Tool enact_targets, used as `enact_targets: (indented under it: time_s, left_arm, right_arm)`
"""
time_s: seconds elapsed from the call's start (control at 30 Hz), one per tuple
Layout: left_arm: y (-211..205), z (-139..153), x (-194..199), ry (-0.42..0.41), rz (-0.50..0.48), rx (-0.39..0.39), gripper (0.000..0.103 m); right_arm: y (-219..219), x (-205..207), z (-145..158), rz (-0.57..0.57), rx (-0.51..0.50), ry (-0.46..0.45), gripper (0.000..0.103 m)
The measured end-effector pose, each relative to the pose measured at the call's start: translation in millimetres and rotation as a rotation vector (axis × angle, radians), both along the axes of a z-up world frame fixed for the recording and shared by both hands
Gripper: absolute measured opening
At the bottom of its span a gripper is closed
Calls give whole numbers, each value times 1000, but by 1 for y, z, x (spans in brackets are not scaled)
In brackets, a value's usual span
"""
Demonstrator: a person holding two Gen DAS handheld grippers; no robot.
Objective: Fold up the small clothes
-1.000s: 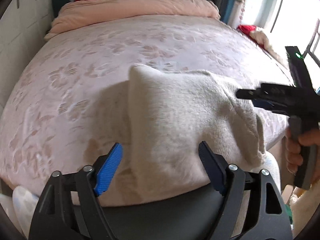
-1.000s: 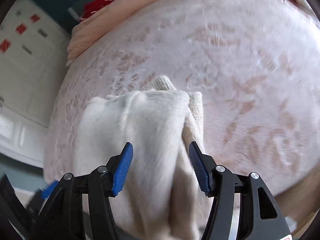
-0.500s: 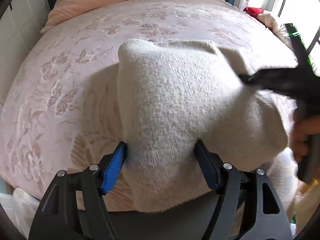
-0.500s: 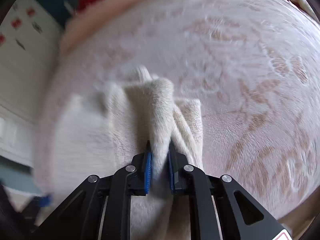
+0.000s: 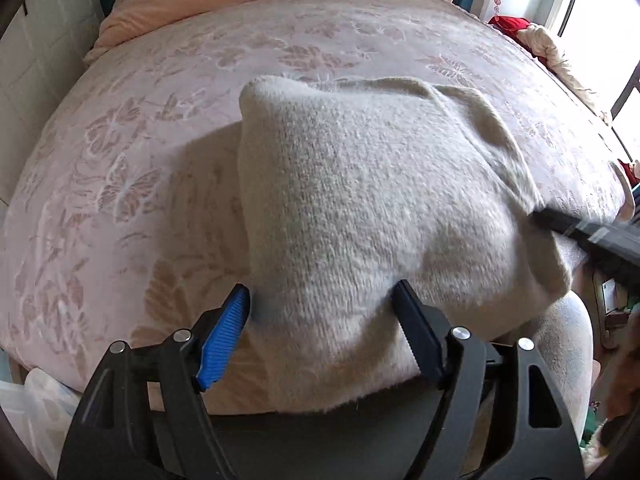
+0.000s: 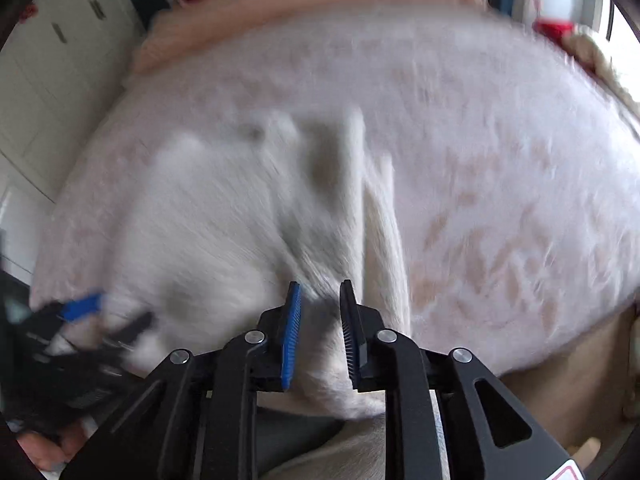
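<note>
While we work at the near edge of the bed (image 5: 132,168), our left claw (image 5: 324,312) stands spread wide around the near left part of the cream knitted garment (image 5: 360,208), its blue pad (image 5: 224,332) touching the fabric's left edge; whether it presses we cannot tell. We judge this to be a fold in progress: the cloth is already doubled into a thick pad lying on the pink flowered bedspread, its near hem hanging just over the bed's edge. Its long axis seems to run across the bed, left to right, with a rounded corner pointing away toward the pillow end. Farther right, our right claw (image 6: 320,336) is nearly pressed together, pinching a ridge of the garment (image 6: 240,216) at its right side, its jaws having just closed and then eased slightly. Next, we think, that pinched edge should be carried leftward across the pad while the left side is kept still.
</note>
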State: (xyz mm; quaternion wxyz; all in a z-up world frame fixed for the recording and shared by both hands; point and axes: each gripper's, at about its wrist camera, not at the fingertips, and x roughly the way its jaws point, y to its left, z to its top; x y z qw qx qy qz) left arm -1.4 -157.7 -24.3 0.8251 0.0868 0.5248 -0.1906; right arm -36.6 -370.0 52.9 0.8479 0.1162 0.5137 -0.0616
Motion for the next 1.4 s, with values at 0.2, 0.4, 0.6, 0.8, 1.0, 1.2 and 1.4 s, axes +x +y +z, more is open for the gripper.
enact_targets:
  time_s: [0.2, 0.4, 0.6, 0.8, 1.0, 1.2, 1.4]
  left_arm:
    - [13, 8, -7, 17, 29, -18, 71]
    - [21, 19, -18, -20, 17, 18, 71]
    - [29, 18, -22, -12, 23, 36, 71]
    - [37, 19, -23, -18, 40, 50, 71]
    - [46, 20, -19, 3, 73, -1, 76]
    - [31, 14, -25, 16, 38, -11, 77]
    - [19, 14, -33, -12, -10, 40, 78]
  right_arm:
    - [-1, -7, -60, 57, -107, 167, 20]
    - [6, 5, 12, 45, 114, 19, 25]
    - [57, 72, 9, 181, 204, 8, 25]
    - [103, 96, -41, 227, 151, 126, 24]
    - [34, 34, 18, 37, 92, -16, 49]
    - [-21, -34, -18, -123, 180, 99, 49]
    - [-33, -41, -34, -193, 217, 70, 9]
